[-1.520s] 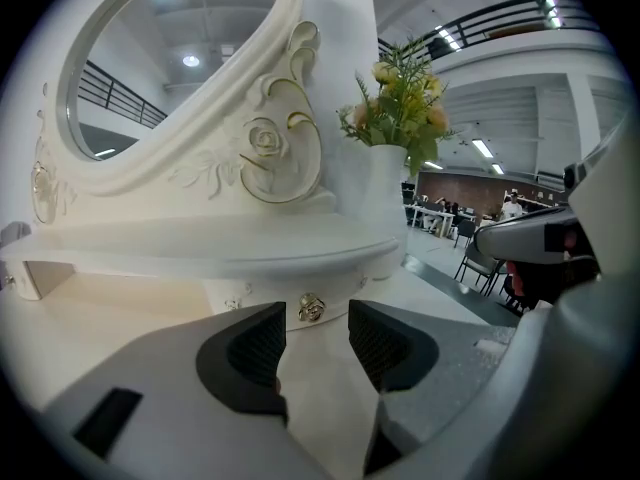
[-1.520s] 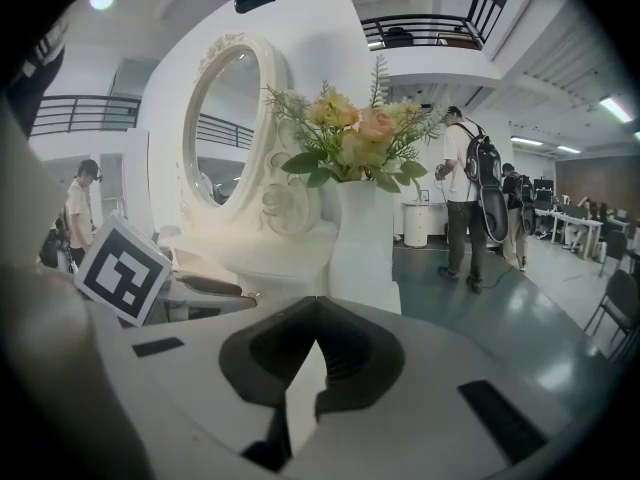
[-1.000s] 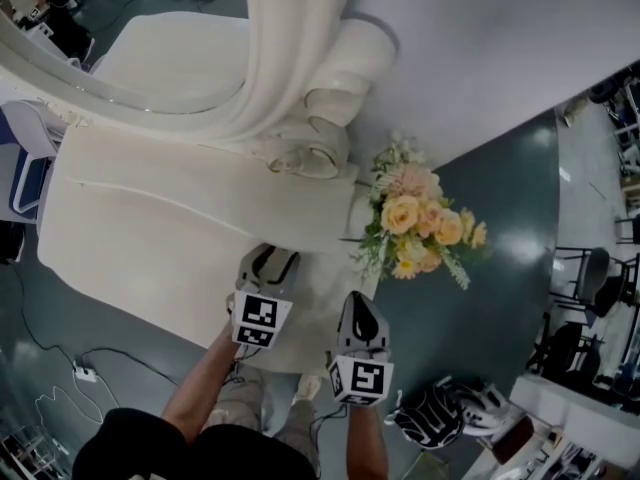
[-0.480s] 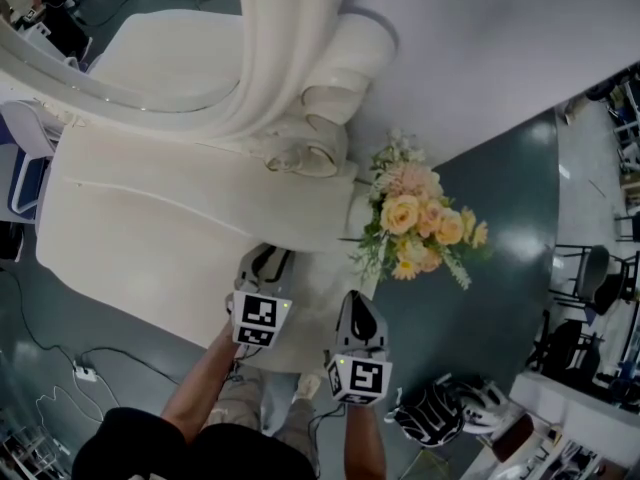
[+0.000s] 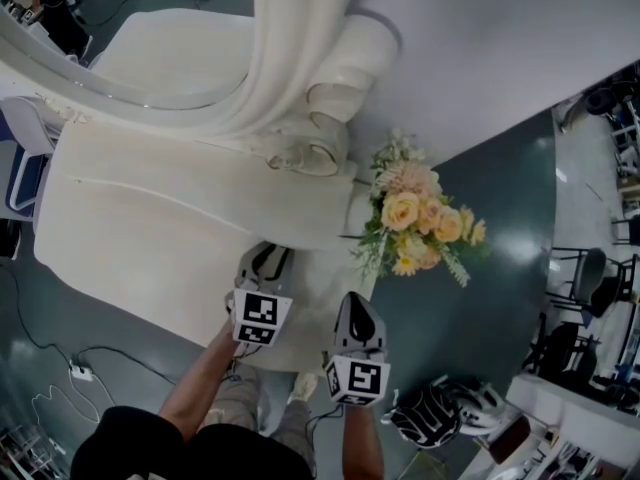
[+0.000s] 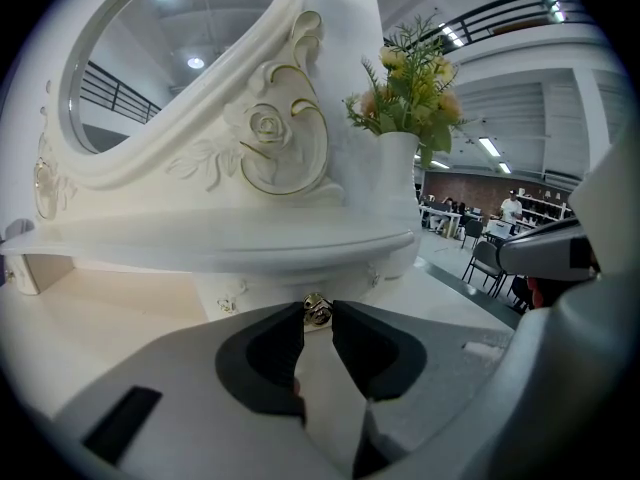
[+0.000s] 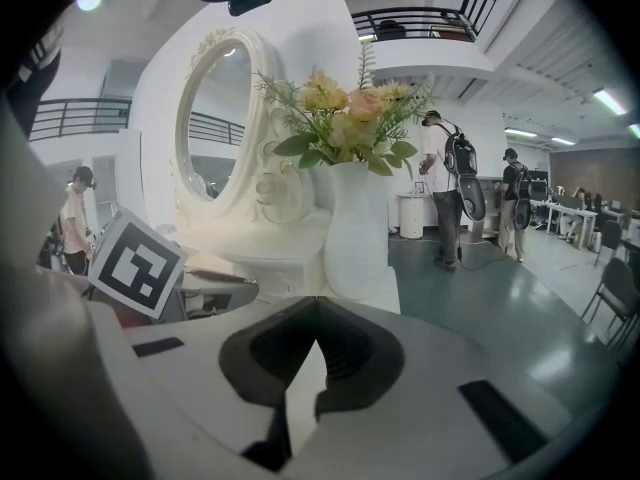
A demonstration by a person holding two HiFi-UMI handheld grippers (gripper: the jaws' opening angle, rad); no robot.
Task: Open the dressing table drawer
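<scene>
drawer front [image 6: 262, 290]: under the mirror shelf, at the near right end of the dressing table counter [image 5: 140, 218]; it does not look pulled out.
gold knob [image 6: 318, 310]: small, at the middle of the drawer front.
left hand-held gripper [image 6: 318, 316]: jaws drawn in to a narrow gap, tips pinching the gold knob from both sides.
right hand-held gripper [image 7: 312, 340]: tips together, nothing between them, just beside the left one.
vase of flowers [image 7: 356, 230]: upright on the counter, right of the drawer.
oval mirror [image 6: 165, 63]: above the shelf.
change since a second ago: both grippers and the drawer sit where they did.
</scene>
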